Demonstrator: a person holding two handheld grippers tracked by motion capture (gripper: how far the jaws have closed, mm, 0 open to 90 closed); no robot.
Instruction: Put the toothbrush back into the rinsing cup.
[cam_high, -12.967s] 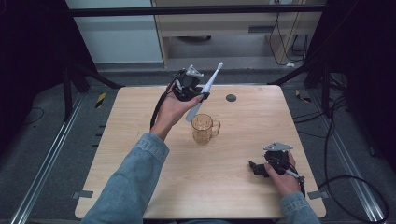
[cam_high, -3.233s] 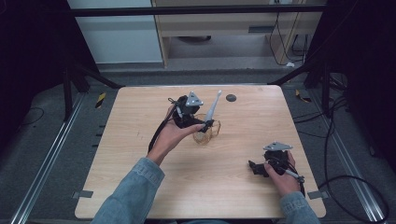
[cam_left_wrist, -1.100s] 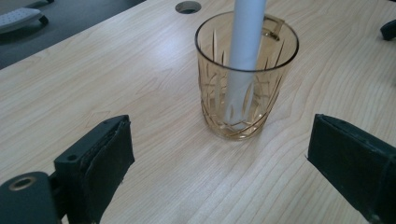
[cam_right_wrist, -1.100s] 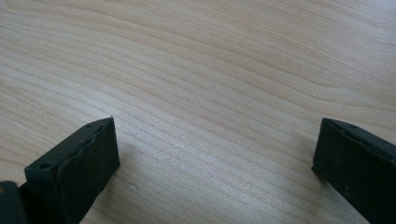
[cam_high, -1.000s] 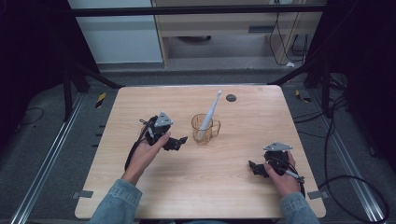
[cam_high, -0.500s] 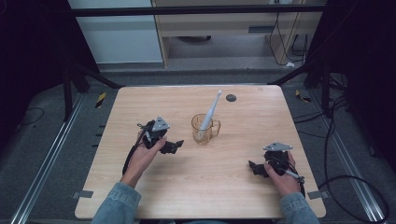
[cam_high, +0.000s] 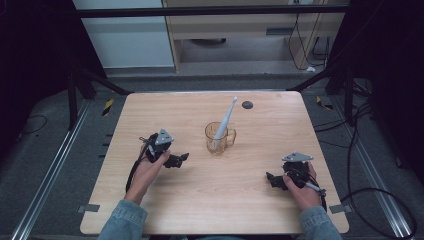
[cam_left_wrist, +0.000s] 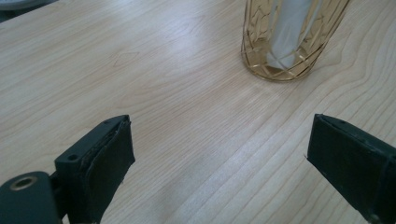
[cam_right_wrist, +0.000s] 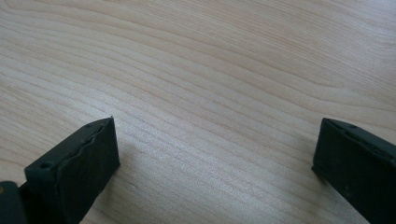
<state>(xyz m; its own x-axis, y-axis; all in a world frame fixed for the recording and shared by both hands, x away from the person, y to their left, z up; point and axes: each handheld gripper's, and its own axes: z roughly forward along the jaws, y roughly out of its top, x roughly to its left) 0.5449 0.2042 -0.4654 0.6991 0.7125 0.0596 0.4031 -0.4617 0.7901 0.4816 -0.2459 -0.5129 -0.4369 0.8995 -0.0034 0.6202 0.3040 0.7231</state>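
Note:
An amber glass mug (cam_high: 218, 137) stands upright near the middle of the wooden table (cam_high: 150, 210), with a white toothbrush (cam_high: 225, 119) leaning inside it, head up and to the far right. In the left gripper view the mug (cam_left_wrist: 289, 42) and the toothbrush's handle (cam_left_wrist: 289, 32) sit at the top right. My left gripper (cam_high: 180, 159) rests low on the table left of the mug, open and holding nothing (cam_left_wrist: 217, 154). My right gripper (cam_high: 272, 180) lies at the front right, open over bare wood (cam_right_wrist: 215, 158).
A small dark round hole (cam_high: 247, 104) sits in the tabletop behind the mug. Metal frame legs (cam_high: 80, 80) and cables (cam_high: 360, 135) surround the table on the floor. A cabinet (cam_high: 240, 30) stands beyond the far edge.
My left gripper carried the toothbrush down into the mug, let go of it, then drew back left and toward the person. In the last half second it barely shifted. The right gripper stayed still.

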